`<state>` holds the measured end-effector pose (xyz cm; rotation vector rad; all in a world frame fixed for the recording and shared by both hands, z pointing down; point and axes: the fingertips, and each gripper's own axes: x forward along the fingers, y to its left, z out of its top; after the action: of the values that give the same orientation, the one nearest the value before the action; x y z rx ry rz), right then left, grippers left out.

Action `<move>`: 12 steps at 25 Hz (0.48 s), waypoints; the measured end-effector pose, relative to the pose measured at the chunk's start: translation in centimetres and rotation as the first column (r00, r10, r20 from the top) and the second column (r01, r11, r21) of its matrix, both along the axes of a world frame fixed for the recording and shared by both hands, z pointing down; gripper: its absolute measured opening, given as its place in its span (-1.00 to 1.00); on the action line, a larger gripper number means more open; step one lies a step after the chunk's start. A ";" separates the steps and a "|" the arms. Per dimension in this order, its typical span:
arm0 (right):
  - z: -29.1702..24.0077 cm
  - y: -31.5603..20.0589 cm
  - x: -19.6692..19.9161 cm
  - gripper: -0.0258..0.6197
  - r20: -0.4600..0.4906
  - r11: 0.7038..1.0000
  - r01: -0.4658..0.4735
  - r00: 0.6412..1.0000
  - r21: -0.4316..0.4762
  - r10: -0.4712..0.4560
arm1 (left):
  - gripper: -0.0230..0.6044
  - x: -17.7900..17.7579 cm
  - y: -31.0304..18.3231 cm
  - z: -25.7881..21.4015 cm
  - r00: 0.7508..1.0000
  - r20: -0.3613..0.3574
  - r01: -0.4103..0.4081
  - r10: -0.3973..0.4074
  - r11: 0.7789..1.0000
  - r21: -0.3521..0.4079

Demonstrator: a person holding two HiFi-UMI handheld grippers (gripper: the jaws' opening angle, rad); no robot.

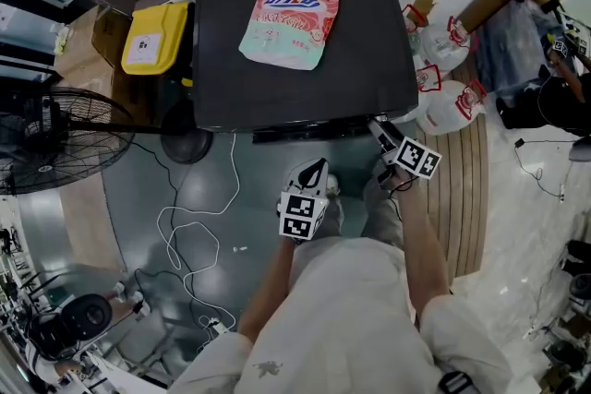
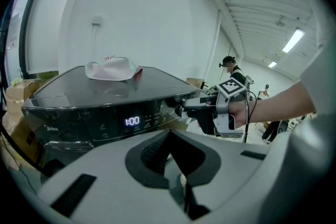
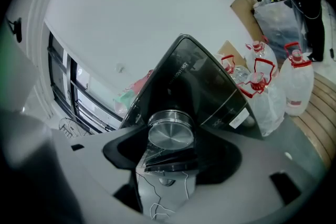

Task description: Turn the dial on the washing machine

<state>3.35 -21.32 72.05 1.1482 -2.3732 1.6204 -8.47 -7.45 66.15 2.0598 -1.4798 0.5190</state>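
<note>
The black washing machine (image 1: 305, 78) stands ahead, and its front panel shows a lit display (image 2: 132, 121). A round silver dial (image 3: 169, 132) sits at the panel's right end. My right gripper (image 1: 380, 132) is shut on the dial, with one jaw on each side of its rim (image 3: 169, 140). In the left gripper view the right gripper (image 2: 184, 108) reaches in from the right to the panel's corner. My left gripper (image 1: 316, 167) hangs in front of the machine, apart from it. Its jaws (image 2: 182, 182) are shut on nothing.
A pink detergent bag (image 1: 291, 18) lies on the machine's lid. A yellow bin (image 1: 155, 37) and a floor fan (image 1: 55, 138) stand to the left. Water jugs (image 1: 452, 97) crowd the right side. A white cable (image 1: 199, 226) loops on the floor. A person (image 2: 229, 65) stands far behind.
</note>
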 end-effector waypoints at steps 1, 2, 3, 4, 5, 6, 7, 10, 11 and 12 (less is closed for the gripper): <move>0.0 0.0 0.0 -0.05 0.000 1.000 -0.002 1.000 0.000 0.002 | -0.89 0.0 0.0 0.0 1.000 0.000 0.000 0.000 1.000 0.000; 0.0 0.0 0.0 -0.05 0.001 1.000 -0.004 1.000 -0.001 0.004 | -0.89 0.0 0.0 0.1 1.000 0.000 -0.001 0.001 1.000 0.000; 0.0 0.0 0.0 -0.04 0.001 1.000 -0.006 1.000 -0.001 0.006 | -0.89 -0.1 0.1 0.1 1.000 0.000 0.000 0.000 1.000 0.000; 0.0 -0.1 -0.1 -0.04 0.002 1.000 -0.007 1.000 -0.001 0.007 | -0.89 -0.1 0.1 0.2 1.000 0.001 0.000 0.000 1.000 0.000; 0.0 -0.1 -0.1 -0.04 0.002 1.000 -0.009 1.000 -0.002 0.009 | -0.89 -0.2 0.1 0.1 1.000 0.000 0.001 -0.001 1.000 0.000; 0.0 0.0 -0.1 -0.03 0.002 1.000 -0.010 1.000 -0.002 0.010 | -0.89 -0.2 0.1 0.1 1.000 0.000 0.002 -0.002 1.000 0.002; 0.0 0.0 -0.1 -0.03 0.002 1.000 -0.011 1.000 -0.002 0.011 | -0.89 -0.3 0.1 0.0 1.000 0.001 0.002 -0.002 1.000 0.004; 0.0 0.1 -0.2 -0.01 -0.008 1.000 0.001 1.000 -0.001 -0.001 | -0.89 -0.2 -0.2 -0.5 1.000 0.004 0.001 -0.001 1.000 0.012; 0.1 0.3 -0.3 0.00 -0.017 1.000 0.012 1.000 0.000 -0.012 | -0.89 -0.2 -0.2 -0.5 1.000 0.004 0.001 -0.001 1.000 0.011; 0.1 0.5 -0.4 0.04 -0.028 1.000 0.025 0.999 0.002 -0.025 | -0.89 -0.2 -0.1 -0.3 1.000 0.002 0.002 -0.002 1.000 0.009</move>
<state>3.00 -20.84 72.19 1.1293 -2.3633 1.5845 -8.64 -7.55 65.85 2.0652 -1.4883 0.5148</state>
